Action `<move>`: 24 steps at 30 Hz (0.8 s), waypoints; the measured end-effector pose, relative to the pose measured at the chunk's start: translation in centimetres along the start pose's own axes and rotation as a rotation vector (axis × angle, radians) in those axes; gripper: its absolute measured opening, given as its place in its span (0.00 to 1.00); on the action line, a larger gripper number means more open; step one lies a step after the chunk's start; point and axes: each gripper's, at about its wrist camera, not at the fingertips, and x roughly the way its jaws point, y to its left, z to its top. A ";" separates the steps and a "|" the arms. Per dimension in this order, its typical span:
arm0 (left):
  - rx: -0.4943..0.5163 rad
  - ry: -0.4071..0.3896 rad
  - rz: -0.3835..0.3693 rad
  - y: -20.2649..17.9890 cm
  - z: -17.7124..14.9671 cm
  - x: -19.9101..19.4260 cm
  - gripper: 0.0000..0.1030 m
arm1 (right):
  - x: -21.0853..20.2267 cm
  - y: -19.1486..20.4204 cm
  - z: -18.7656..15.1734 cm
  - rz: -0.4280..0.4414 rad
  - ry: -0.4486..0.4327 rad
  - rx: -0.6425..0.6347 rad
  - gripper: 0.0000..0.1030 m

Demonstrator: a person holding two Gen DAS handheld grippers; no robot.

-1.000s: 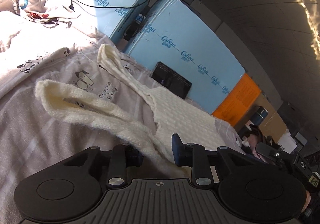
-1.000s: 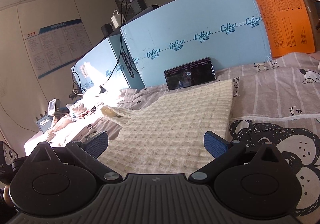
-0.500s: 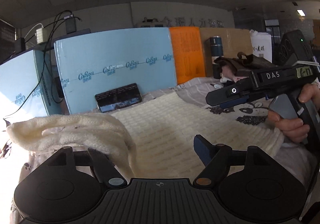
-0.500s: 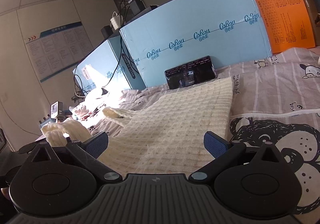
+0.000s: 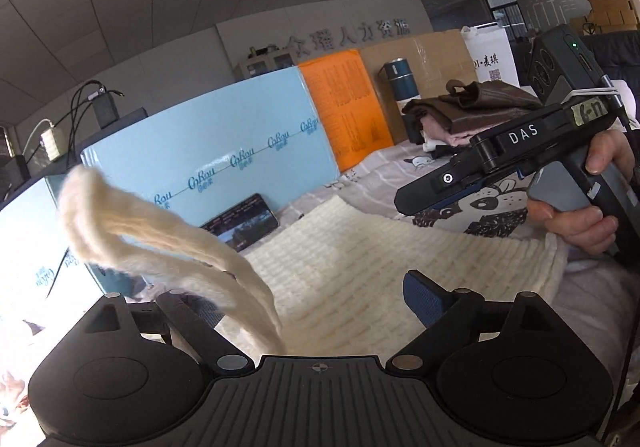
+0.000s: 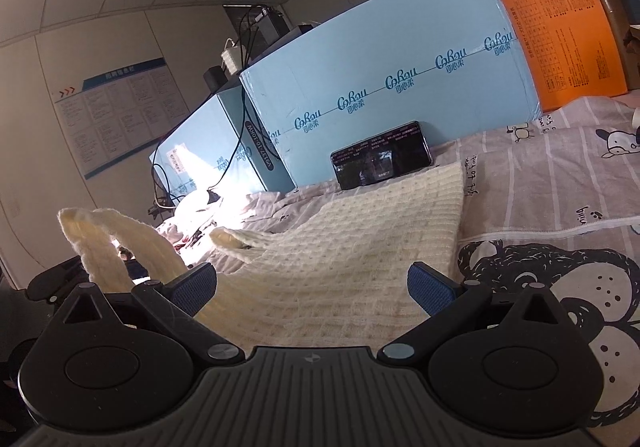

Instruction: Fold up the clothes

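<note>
- The cream knit sweater lies spread flat on the bed, over a grey striped sheet with cartoon prints; its far hem reaches almost to a phone propped against the blue boxes.
- One sleeve is raised off the bed and arcs over the left gripper; in the left view it drapes across the left finger, in front of the body of the garment.
- The left gripper's jaws are opening and already stand wide apart; the pads press on nothing, so the sleeve looks released or merely hanging on the finger, not clamped.
- The right gripper stands with its jaws spread wide above the near part of the sweater; no cloth is pinched between them. In the left view a hand holds this tool just over the sweater's near right corner.
- Judgement: the fold is at an early stage. The body is flat and unfolded, and one sleeve seems on its way across.
- A second sleeve lies out to the left on the bed, not yet folded in.
- Left to do, as I read it: lay both sleeves across, then fold the body over.
- Folded clothes are stacked farther back.
</note>
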 end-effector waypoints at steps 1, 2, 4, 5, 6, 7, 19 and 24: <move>-0.006 -0.005 0.001 0.2 0.1 0.0 0.91 | 0.0 -0.1 0.0 0.000 -0.002 0.003 1.00; -0.023 -0.005 -0.019 0.2 0.1 0.0 0.92 | 0.0 -0.1 0.0 0.000 -0.002 0.006 1.00; -0.071 0.003 -0.093 0.2 0.1 0.4 0.93 | 0.1 -0.1 0.1 -0.006 -0.001 0.008 1.00; -0.098 0.013 -0.146 0.1 -0.1 0.7 0.93 | 0.1 -0.1 0.1 -0.008 -0.001 0.009 1.00; -0.117 0.028 -0.197 -0.1 -0.2 1.1 0.93 | 0.1 -0.2 0.1 -0.009 -0.002 0.011 1.00; -0.125 0.039 -0.229 -0.4 -0.4 1.5 0.93 | 0.1 -0.2 0.1 -0.010 -0.003 0.013 1.00; -0.266 0.026 -0.119 2.5 -1.9 0.6 0.94 | 1.6 0.9 0.5 -0.081 0.090 -0.083 1.00; -0.483 0.077 0.015 6.6 -3.5 0.5 0.94 | 4.1 3.2 0.0 -0.189 0.207 -0.318 1.00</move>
